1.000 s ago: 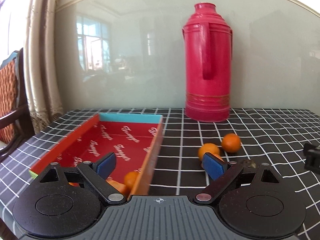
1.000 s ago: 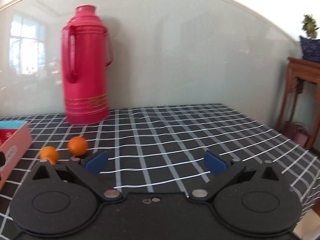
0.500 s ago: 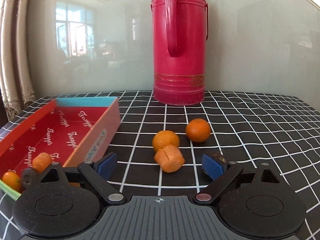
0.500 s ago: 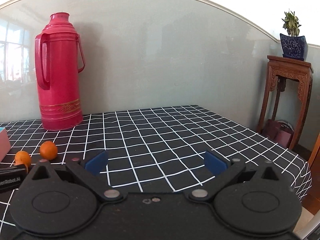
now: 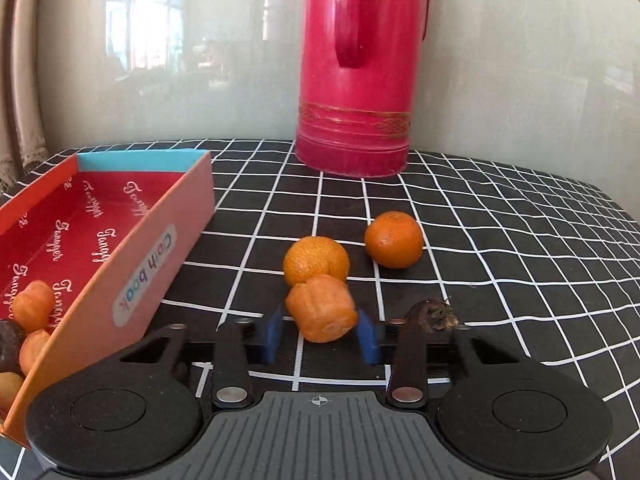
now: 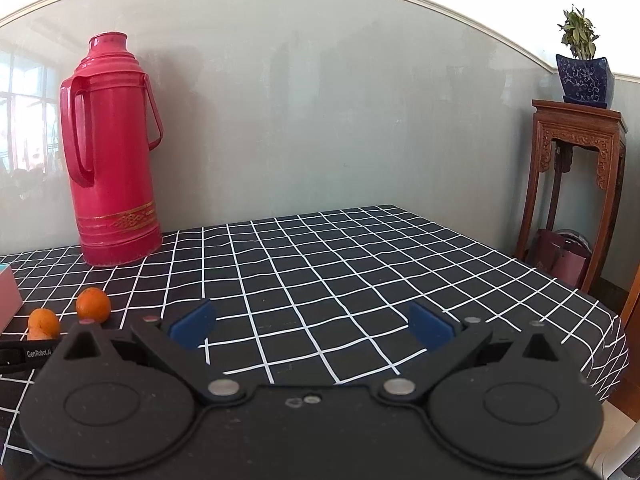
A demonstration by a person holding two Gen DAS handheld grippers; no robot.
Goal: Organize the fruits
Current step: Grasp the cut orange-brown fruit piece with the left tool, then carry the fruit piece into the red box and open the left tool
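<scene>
In the left wrist view, the left gripper point(image 5: 320, 334) is being closed, and the ridged orange fruit point(image 5: 322, 307) is being flanked by its two blue pads point(image 5: 274, 332), which appear to be touching its sides. The fruit is being kept low over the black checked tablecloth point(image 5: 500, 248); whether it is being lifted clear of the cloth cannot be told. Just to the right of the right-hand finger, a dark shrivelled fruit point(image 5: 434, 313) is lying on the cloth. Directly behind the gripped fruit, and touching it in the picture, a round mandarin point(image 5: 316, 260) is sitting, and a second mandarin point(image 5: 394, 239) is sitting a little farther back and to the right, apart from the first. At the left, the red-lined box point(image 5: 160, 240) is lying open, with several orange pieces point(image 5: 34, 309) and a dark one gathered in its near corner. At the far edge of the table, a tall red thermos point(image 5: 360, 68) is standing upright against the pale wall.

In the right wrist view, the right gripper point(image 6: 312, 326) is being held wide open over bare cloth, with nothing between its pads. Far to its left, the two mandarins and part of the left gripper are being seen. Beyond the table's right end, a carved wooden stand point(image 6: 580, 184) is bearing a potted plant point(image 6: 584, 72).
</scene>
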